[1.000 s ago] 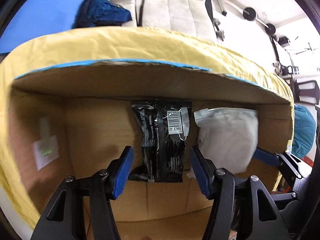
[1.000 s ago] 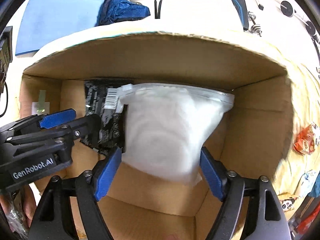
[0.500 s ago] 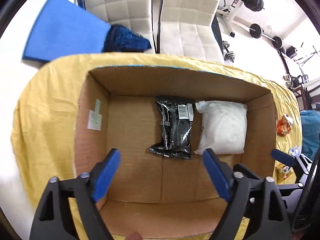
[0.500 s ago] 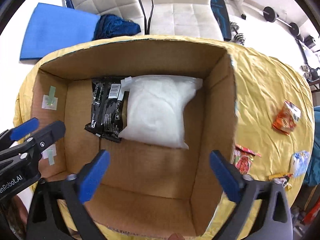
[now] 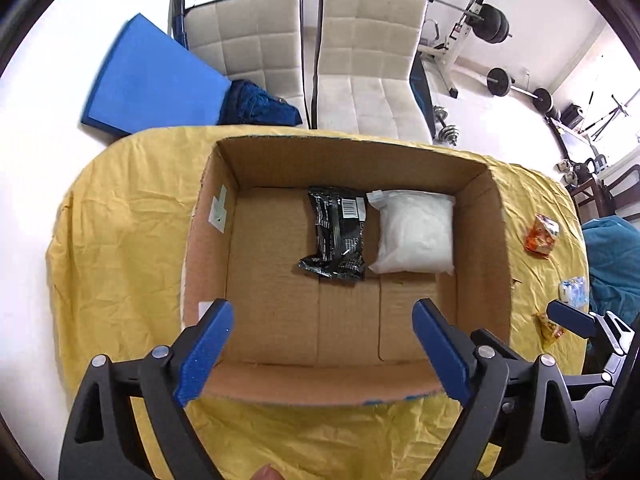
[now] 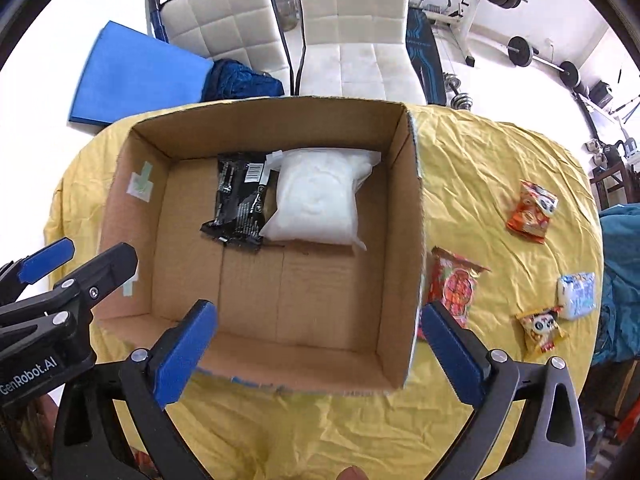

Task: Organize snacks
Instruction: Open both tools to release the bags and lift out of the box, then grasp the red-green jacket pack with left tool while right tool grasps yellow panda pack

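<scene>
An open cardboard box (image 5: 484, 240) stands on a yellow tablecloth (image 5: 120, 240). On its floor, against the far wall, a black snack packet (image 5: 338, 236) lies beside a white bag (image 5: 414, 236). My left gripper (image 5: 322, 312) hangs open above the box's near edge, with nothing between its fingers. My right gripper (image 6: 319, 312) is wide open over the near right part of the box (image 6: 404, 240), also empty. On the cloth right of the box lie a red-orange packet (image 6: 456, 288), an orange packet (image 6: 532, 212), a pale blue packet (image 6: 578, 294) and a small panda packet (image 6: 540, 328).
Two white chairs (image 5: 360, 60) stand behind the table, with a blue mat (image 5: 152, 84) and dark blue cloth (image 5: 256, 104) on the floor to the left. Weight equipment (image 5: 496, 24) fills the back right. A teal cushion (image 6: 620, 280) sits by the table's right edge.
Both grippers let go of their packets, opened wide and rose out of the box. The black packet and white bag stay on the box floor, and the whole box and table now show.
</scene>
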### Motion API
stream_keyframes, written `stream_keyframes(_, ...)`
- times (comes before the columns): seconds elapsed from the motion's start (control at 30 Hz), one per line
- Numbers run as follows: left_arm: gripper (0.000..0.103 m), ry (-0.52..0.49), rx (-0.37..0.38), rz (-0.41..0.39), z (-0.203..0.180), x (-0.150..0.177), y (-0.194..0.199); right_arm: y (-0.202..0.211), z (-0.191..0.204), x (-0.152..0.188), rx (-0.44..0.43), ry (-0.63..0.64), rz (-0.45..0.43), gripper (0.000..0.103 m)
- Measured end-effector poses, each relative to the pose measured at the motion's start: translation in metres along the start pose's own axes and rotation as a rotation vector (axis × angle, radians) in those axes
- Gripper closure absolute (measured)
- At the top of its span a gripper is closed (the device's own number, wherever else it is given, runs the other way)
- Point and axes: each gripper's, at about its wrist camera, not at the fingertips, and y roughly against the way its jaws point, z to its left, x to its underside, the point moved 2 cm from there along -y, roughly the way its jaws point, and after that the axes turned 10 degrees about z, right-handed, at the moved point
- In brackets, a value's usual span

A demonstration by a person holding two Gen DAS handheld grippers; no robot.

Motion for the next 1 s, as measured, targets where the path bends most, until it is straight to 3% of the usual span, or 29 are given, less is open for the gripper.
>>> stream_keyframes(0.4,0.011,-0.031,-0.012,-0.064,-0.017,0.036,0.052,0.055,0.005,0.058,-0.044,0.001,-0.078,0.000)
stream_keyframes(0.7,0.011,-0.022,0.017,-0.085,-0.045,0.044,0.071,0.079,-0.004,0.076,-0.107,0.013,-0.105,0.000)
stream_keyframes(0.87,0.011,-0.076,0.050,-0.072,-0.100,0.039,0.070,0.087,-0.044,0.079,-0.132,-0.014,-0.102,0.000)
stream_keyframes(1.0,0.011,-0.147,0.053,-0.031,-0.158,0.031,0.053,0.088,-0.118,0.081,-0.094,-0.096,-0.096,0.000)
